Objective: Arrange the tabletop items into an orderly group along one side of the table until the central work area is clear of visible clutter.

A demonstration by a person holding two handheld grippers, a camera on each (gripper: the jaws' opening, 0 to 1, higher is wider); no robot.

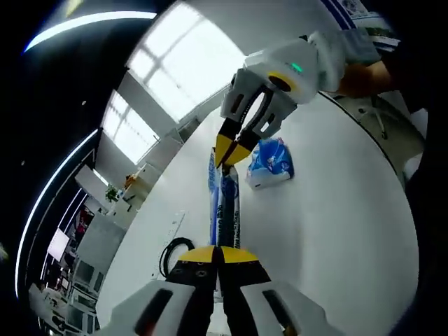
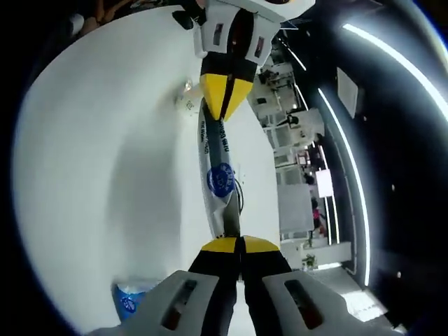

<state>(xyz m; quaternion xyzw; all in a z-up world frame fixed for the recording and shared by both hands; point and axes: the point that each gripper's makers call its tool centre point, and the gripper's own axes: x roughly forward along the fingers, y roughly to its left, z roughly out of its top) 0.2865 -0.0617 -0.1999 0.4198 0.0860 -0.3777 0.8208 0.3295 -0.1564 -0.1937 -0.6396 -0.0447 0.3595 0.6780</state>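
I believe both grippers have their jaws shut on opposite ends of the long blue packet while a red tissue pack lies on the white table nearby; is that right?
Nearly. The tissue pack is blue, not red, as the left gripper view shows. The rest holds: the left gripper and right gripper are shut on opposite ends of the long blue packet over the white table.

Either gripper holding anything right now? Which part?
Both hold the long blue-and-white printed packet, stretched above the white table: left gripper clamps one end, right gripper the opposite end.

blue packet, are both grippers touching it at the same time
Touching. In the left gripper view the left gripper is shut on the near end of the blue packet and the right gripper pinches its far end; the right gripper view agrees.
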